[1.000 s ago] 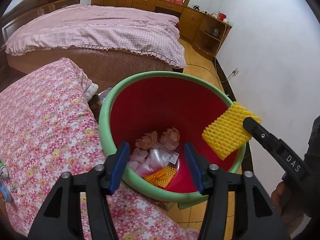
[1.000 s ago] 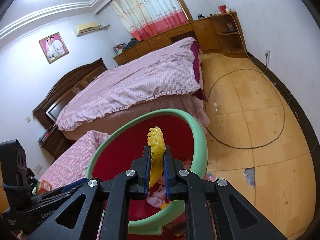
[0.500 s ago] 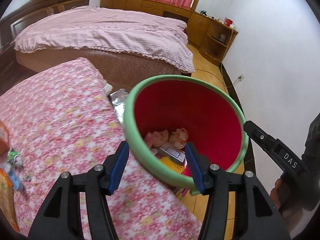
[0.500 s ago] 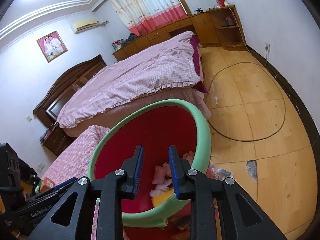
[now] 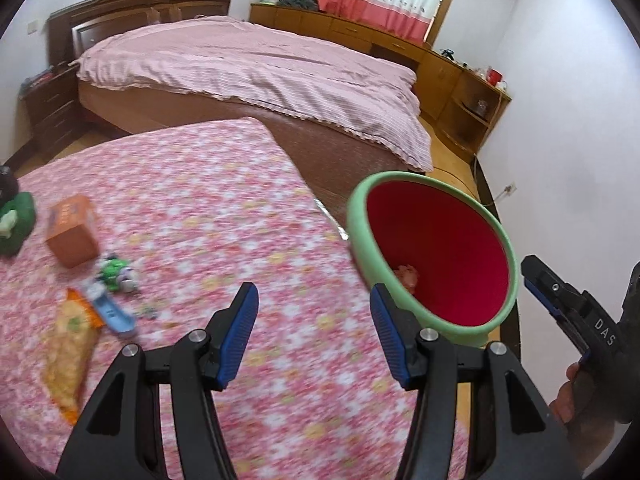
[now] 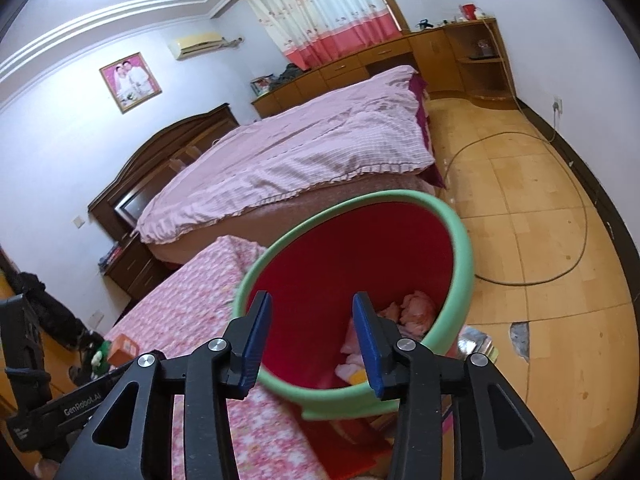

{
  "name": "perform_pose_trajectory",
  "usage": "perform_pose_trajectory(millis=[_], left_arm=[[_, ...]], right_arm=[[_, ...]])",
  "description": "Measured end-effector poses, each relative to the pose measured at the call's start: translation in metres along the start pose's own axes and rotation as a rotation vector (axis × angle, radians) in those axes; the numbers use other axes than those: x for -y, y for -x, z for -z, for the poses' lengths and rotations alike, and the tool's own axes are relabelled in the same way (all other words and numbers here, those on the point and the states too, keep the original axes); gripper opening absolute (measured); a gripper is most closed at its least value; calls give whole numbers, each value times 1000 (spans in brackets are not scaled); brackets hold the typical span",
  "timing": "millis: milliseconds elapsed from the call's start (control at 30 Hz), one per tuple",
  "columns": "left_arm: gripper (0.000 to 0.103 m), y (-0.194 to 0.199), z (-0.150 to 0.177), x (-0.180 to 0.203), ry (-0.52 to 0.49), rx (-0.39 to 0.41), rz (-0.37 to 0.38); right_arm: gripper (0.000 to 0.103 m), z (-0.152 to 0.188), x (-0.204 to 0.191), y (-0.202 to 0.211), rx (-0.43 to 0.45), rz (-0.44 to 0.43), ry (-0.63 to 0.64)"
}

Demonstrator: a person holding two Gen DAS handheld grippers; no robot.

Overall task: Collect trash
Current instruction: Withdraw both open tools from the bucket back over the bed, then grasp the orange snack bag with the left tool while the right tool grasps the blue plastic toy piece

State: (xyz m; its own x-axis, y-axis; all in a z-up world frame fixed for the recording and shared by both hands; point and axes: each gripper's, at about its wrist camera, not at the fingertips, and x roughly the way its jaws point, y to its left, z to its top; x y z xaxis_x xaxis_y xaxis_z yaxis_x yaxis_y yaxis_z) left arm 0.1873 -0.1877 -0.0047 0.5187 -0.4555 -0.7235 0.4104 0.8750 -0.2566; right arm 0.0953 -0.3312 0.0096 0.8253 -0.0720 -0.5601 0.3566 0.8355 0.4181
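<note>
A red bin with a green rim stands beside the pink floral table; it also shows in the right wrist view. Pink crumpled trash and a bit of yellow foam lie inside it. My left gripper is open and empty above the table. My right gripper is open and empty over the bin's near rim. On the table to the left lie a yellow-orange snack wrapper, a blue-and-white wrapper, a green crumpled piece and an orange box.
A bed with a pink cover stands behind the table. A green item sits at the table's left edge. A cable loops over the wooden floor right of the bin. A shiny wrapper lies on the floor by the bin.
My right gripper opened and dropped the yellow foam net into the bin. My left gripper swung left, from over the bin to over the table.
</note>
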Motion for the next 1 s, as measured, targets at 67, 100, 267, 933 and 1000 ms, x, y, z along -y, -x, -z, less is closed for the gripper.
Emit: perform_pose_trajectory(millis=[67,100,267,933,1000], left_arm=[[58,8,4,-11,6,6,-22],[58,12,5,-17,11,8,-33],[58,27,14,-50,38,15,-99],[58,28,42,-155,125,-67,-269],[58,23,44,-160,141,-82,-262]], right_arm=[[46,2,-7,2,-6,-7,8],[46,4,-10,3,-9,-13,11],[47,10,-24,4,-24,-35,19],[49,36,-77,-9,-107,-58,90],[49,38,-79,-11,-115,-57,92]])
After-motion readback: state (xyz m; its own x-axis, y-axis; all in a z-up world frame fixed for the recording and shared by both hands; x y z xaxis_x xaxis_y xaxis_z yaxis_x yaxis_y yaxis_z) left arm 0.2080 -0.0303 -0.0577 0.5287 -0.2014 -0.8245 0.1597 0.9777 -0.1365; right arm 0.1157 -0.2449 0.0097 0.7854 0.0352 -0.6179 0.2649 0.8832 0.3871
